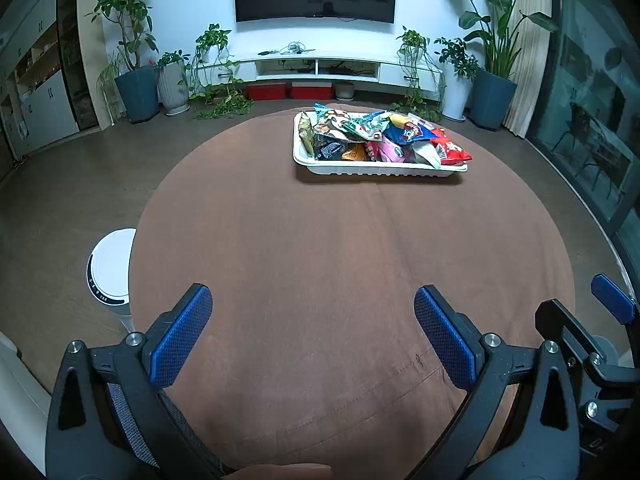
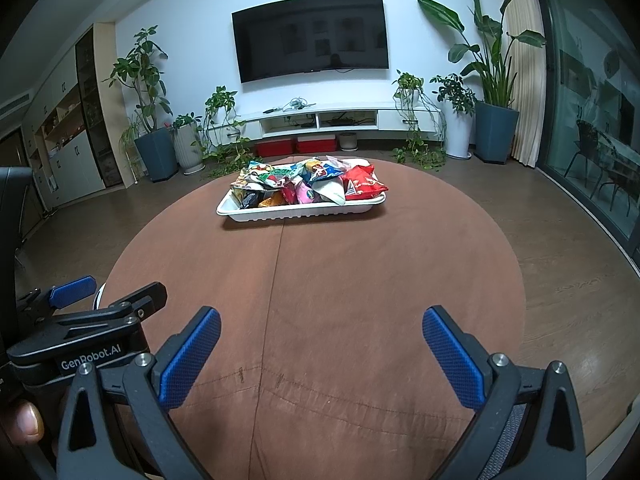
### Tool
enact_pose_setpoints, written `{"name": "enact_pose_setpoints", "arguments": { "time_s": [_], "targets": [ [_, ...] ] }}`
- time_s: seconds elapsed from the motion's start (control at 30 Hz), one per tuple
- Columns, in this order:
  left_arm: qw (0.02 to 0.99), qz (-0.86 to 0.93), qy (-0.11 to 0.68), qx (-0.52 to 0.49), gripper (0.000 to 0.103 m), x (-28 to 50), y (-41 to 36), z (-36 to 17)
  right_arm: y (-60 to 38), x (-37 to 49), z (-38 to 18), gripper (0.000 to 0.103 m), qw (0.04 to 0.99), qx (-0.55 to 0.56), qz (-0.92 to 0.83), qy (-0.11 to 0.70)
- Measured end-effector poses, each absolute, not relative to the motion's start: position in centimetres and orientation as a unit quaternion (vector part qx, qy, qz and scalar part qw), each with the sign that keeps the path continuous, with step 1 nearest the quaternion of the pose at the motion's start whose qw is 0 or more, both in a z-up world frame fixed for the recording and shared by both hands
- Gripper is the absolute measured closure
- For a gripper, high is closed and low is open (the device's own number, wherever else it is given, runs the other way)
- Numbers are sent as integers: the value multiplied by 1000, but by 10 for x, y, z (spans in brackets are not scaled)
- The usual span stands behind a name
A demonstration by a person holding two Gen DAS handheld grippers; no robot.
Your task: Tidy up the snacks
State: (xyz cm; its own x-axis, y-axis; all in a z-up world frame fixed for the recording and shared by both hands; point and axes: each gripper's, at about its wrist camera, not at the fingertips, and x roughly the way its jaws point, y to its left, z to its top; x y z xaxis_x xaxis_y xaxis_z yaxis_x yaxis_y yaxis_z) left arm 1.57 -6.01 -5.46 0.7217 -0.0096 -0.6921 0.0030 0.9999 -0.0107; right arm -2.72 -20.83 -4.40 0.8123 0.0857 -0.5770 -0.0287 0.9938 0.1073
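Snacks (image 1: 380, 136) sit heaped in a white tray (image 1: 376, 168) on the far part of the round table (image 1: 320, 260), which wears a brown cloth. From my left wrist view, the tray lies well ahead of my left tongs (image 1: 313, 332) and a little to the right of the line between the fingers. My left tongs are spread wide with nothing between the blue pads (image 1: 182, 336), hanging over the near part of the table. The pile holds many bright packets: a red one (image 1: 452, 150) at the right end hangs over the tray rim, a blue one (image 1: 406, 133) sits near the top, a pink one (image 1: 390, 152) below it, and dark packets (image 1: 330, 146) fill the left end. My right tongs (image 1: 608, 320) show at the right edge, just beside the left pair. A white round stool (image 1: 110, 270) stands by the table's left edge.

From my right wrist view, the tray (image 2: 300, 212) lies well ahead of my right tongs (image 2: 322, 354) and a little to the left of their midline. These tongs are also spread wide and hold nothing, their blue pads (image 2: 190, 360) over bare cloth. The snacks (image 2: 308, 186) fill the tray, the red packet (image 2: 362, 186) at its right end. My left tongs (image 2: 100, 312) appear at the left, close alongside. Behind the table a TV (image 2: 312, 36) hangs on the wall above a low white cabinet (image 2: 340, 118), with potted plants (image 2: 488, 80) either side.
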Motion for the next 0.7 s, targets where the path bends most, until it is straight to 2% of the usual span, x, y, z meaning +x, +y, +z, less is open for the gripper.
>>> {"name": "enact_pose_setpoints", "arguments": {
  "time_s": [0.7],
  "targets": [
    [932, -20, 361, -7, 1, 16, -61, -54, -210, -32, -53, 0, 948, 54, 31, 313]
  ]
}}
